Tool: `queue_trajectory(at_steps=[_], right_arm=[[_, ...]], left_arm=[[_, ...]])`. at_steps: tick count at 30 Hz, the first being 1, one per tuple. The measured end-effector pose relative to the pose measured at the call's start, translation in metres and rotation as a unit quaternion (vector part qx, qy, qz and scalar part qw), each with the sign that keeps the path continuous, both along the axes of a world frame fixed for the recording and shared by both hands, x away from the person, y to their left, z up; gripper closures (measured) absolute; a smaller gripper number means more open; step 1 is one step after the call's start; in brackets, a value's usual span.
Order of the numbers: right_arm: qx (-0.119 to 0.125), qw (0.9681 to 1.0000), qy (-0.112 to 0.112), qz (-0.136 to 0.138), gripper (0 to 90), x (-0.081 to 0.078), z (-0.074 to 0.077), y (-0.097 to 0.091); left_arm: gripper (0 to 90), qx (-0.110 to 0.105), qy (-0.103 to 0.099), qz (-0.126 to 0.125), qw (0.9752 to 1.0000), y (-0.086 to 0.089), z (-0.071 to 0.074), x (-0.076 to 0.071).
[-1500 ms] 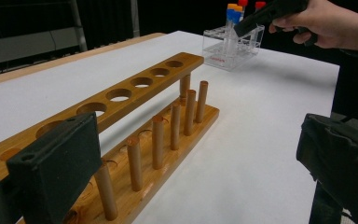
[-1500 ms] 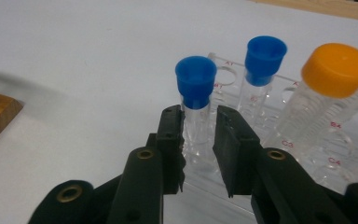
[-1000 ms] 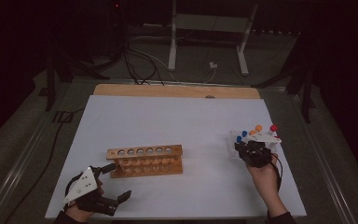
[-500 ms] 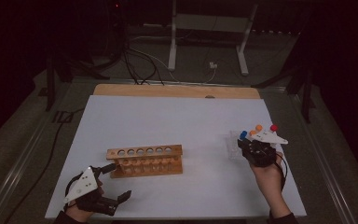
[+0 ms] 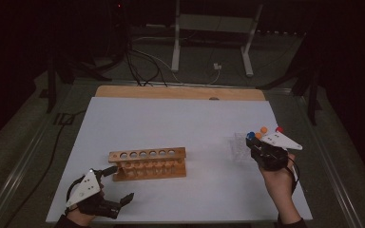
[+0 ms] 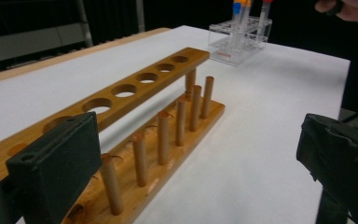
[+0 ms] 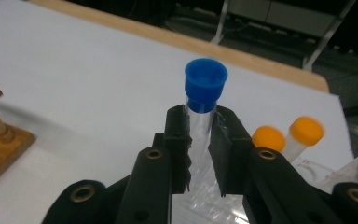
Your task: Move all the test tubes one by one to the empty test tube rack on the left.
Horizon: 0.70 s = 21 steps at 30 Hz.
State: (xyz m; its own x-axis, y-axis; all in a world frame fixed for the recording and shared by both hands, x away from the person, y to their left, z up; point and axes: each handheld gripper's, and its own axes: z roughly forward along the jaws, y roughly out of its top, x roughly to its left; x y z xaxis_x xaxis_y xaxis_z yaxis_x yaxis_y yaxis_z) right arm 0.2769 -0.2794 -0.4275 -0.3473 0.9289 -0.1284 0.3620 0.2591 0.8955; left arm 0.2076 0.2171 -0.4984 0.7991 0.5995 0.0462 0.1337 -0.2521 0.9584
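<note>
Right gripper view, right gripper point(image 7: 199, 140) fingers clamped on blue-capped tube point(image 7: 204, 100) above clear rack point(image 5: 240, 146) at counter point(image 5: 180, 118) right side, orange-capped tubes point(image 7: 289, 135) beside, left gripper point(image 5: 120, 183) fingers wide by wooden rack point(image 5: 148, 163).

Two black jaws of the left gripper point(image 6: 186, 172) rise from the bottom corners, spread wide apart with nothing between them. The left jaw sits just beside the near end of a wooden test tube rack point(image 6: 135, 116) with round holes and upright pegs, lying on a white table point(image 6: 270, 107). Beyond it stands a clear plastic rack point(image 6: 238, 43) holding capped tubes point(image 6: 240, 18). A hand point(image 6: 349, 8) shows at the top right corner.
</note>
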Motion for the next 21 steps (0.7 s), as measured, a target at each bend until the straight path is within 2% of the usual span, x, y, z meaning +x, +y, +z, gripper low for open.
queue_trajectory(at_steps=[4, 9, 18, 21], right_arm=[[0.008, 0.9999, -0.010, 0.006, 76.9, -0.005, 0.007, 0.000], [0.011, 0.9997, -0.008, 0.022, 76.9, -0.008, 0.010, 0.006], [0.012, 0.9974, 0.016, 0.069, 76.9, -0.012, 0.001, 0.028], [0.012, 0.9966, 0.022, 0.078, 76.9, -0.013, -0.001, 0.032]], left_arm=[[0.5, 0.003, -0.002, -0.002, 1.0000, -0.002, 0.001, -0.001], [0.5, -0.001, 0.000, -0.009, 1.0000, -0.003, 0.005, -0.003], [0.5, -0.008, -0.006, -0.009, 0.9999, -0.006, 0.021, 0.001], [0.5, -0.009, 0.003, -0.013, 0.9999, -0.009, 0.029, 0.004]])
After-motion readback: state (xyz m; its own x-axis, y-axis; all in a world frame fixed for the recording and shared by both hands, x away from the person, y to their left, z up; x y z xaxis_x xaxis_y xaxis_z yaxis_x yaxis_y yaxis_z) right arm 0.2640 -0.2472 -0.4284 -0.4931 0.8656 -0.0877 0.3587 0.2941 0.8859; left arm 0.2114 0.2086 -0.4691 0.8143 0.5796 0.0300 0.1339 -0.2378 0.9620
